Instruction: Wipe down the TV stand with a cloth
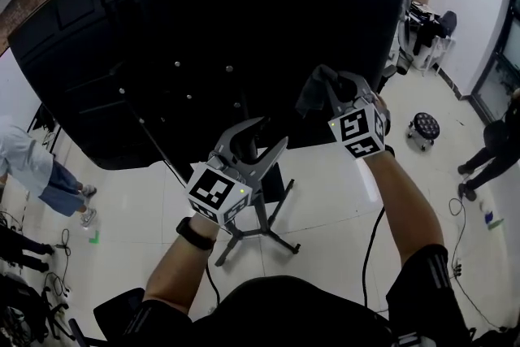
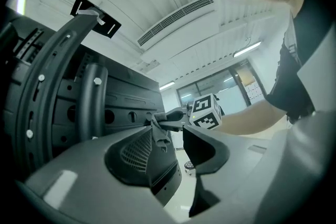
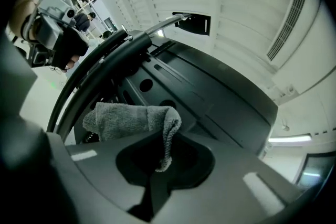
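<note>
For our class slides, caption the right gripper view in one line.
Right gripper shut on a grey cloth, before the black back panel.

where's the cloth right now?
The cloth is pinched in the right gripper, right of centre in the head view, up by the TV's black back panel.

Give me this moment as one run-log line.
right gripper: shut on grey cloth, up near TV back | left gripper: open, empty | wiping contact: cannot tell
</note>
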Tool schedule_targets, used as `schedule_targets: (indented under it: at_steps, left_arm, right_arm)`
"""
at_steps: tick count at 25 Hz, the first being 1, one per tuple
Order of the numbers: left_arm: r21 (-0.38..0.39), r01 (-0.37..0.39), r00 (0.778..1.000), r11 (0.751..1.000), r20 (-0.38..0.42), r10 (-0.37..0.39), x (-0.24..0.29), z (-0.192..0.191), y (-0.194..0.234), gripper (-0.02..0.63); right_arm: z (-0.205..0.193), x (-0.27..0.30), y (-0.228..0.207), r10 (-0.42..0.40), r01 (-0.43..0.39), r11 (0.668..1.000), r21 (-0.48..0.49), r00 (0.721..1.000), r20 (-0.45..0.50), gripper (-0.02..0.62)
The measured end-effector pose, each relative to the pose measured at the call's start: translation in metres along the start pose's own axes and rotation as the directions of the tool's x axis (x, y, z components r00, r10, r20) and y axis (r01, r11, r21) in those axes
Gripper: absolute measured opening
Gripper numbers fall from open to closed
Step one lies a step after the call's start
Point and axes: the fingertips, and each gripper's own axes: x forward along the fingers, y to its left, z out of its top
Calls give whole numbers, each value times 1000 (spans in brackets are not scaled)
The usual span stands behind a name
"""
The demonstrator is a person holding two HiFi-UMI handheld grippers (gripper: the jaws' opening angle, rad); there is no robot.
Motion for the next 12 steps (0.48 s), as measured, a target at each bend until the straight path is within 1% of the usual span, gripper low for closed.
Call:
schedule_targets:
  at_steps: [3,5,8,12]
  left_arm:
    - [-2,1,1000,1000,-5,-1,4,-3,-3,202]
    - [2,-4,1000,1000,-7,4,4,-3,-4,202]
    - [12,-23,1000,1000,-5,23,-5,-1,-1,202]
    - [29,-61,998,998,8,61,-27,7,12,202]
  right_arm:
    - [-3,-5,-9,-16,15,1000,22,1000,6,18]
    - [4,-10,-10,-19,18,1000,25,999,33,18]
    - [29,-21,-8,-29,24,999,45,993,116,18]
    - [78,-34,9,-9,-1,999,44,973,231,18]
